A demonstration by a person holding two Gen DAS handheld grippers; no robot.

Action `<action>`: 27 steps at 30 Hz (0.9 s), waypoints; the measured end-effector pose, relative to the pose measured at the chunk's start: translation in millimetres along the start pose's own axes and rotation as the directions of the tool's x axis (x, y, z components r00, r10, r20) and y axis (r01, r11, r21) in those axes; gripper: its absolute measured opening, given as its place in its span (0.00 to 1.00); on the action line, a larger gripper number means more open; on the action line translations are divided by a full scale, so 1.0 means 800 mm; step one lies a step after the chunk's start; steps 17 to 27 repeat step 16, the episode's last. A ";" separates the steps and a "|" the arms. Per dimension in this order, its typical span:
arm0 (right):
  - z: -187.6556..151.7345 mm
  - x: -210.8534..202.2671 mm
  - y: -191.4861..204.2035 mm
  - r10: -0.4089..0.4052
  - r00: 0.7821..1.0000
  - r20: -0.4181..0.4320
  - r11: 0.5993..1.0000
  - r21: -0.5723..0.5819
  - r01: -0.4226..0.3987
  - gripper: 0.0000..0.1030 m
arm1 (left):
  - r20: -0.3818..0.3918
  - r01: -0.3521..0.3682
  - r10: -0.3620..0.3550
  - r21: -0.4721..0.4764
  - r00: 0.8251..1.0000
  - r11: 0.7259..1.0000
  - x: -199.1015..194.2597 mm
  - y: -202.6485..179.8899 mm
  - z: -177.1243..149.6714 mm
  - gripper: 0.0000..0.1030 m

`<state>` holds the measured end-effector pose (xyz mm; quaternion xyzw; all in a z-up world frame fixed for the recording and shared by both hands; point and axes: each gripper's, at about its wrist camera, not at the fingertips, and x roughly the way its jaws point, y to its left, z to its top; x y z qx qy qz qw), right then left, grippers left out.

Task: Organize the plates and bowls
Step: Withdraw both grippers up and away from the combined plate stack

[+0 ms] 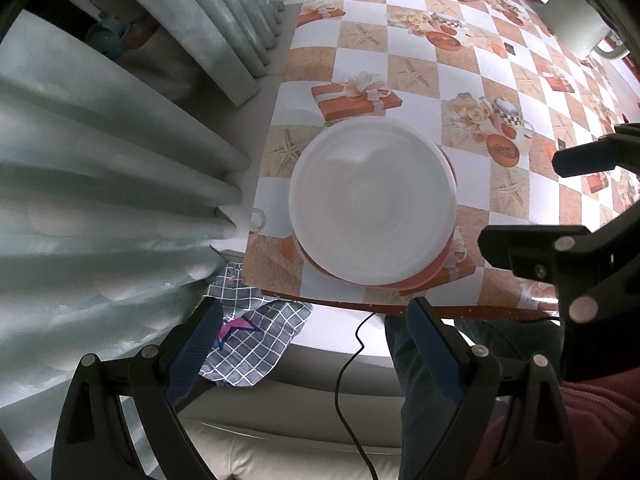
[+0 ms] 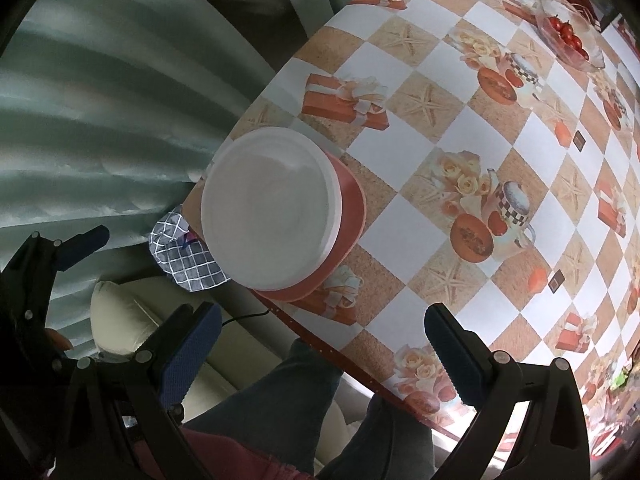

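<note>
At the table's near corner, stacked white round bowls [image 1: 372,204] sit on a salmon square plate [image 2: 352,216], straight ahead of the spread, empty left gripper [image 1: 316,344]; right gripper [image 2: 320,344], likewise spread, hangs rightward.

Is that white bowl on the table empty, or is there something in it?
Empty. The white bowl shows only its bare, smooth inside in both views. It sits upright on a red plate near the table edge.

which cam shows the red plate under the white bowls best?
Right wrist: the red plate shows a long stretch of rim and side beside the white bowls. Left wrist looks straight down, so only a thin crescent shows.
</note>
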<state>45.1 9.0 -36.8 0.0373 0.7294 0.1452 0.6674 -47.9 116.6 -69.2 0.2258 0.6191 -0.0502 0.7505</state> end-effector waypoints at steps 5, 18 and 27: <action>0.005 0.004 0.001 -0.012 1.000 -0.006 1.000 -0.024 0.012 0.99 | -0.012 -0.005 0.005 -0.004 1.000 1.000 0.004 -0.001 0.003 0.92; 0.014 0.009 -0.001 -0.027 1.000 -0.001 0.998 -0.063 0.027 0.99 | 0.072 0.005 0.000 -0.065 0.997 0.998 -0.004 0.003 0.003 0.92; 0.014 0.009 -0.001 -0.027 1.000 -0.001 0.998 -0.063 0.027 0.99 | 0.072 0.005 0.000 -0.065 0.997 0.998 -0.004 0.003 0.003 0.92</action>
